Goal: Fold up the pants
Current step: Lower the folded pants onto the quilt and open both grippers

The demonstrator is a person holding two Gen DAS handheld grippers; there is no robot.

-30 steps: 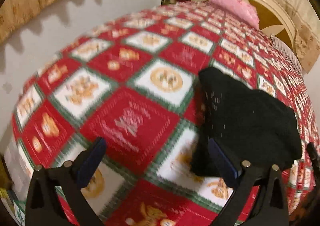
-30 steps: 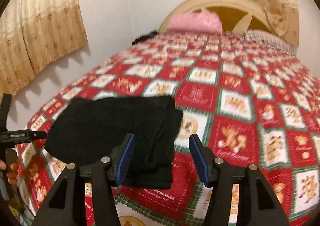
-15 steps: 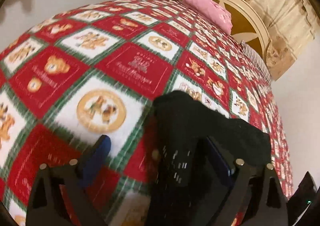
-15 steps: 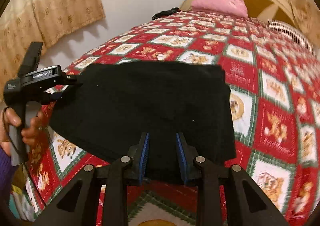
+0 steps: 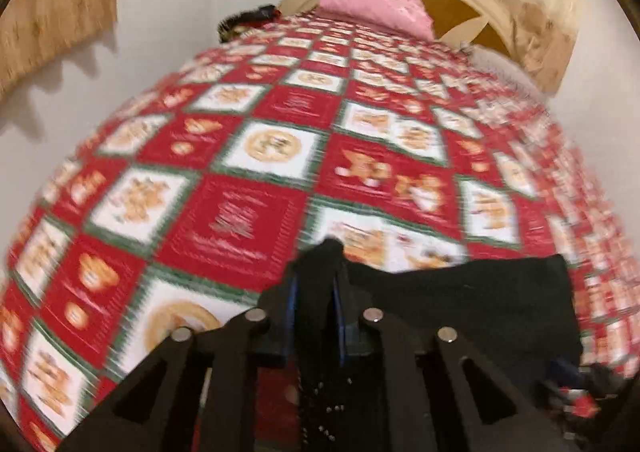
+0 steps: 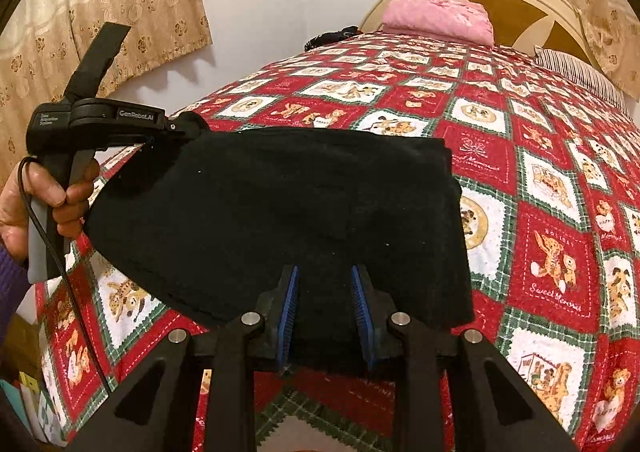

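Through the left wrist view, my left gripper (image 5: 314, 316) is pinched narrow on a corner of the black pants (image 5: 472, 304), which stretch rightward across the bedspread (image 5: 248, 179). From the right wrist view, my right gripper (image 6: 326, 312) straddles the near hem, partly closed; whether it truly clamps I cannot tell. Pants' long axis runs between both tools.

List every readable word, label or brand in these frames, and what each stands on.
"GenRobot.AI": on the left gripper body, right wrist view.
"Sweet Memories": on a red square of the bedspread.
Small white label at the gripper's rear end: too small to read.
Other bedspread lettering: too blurred to read.
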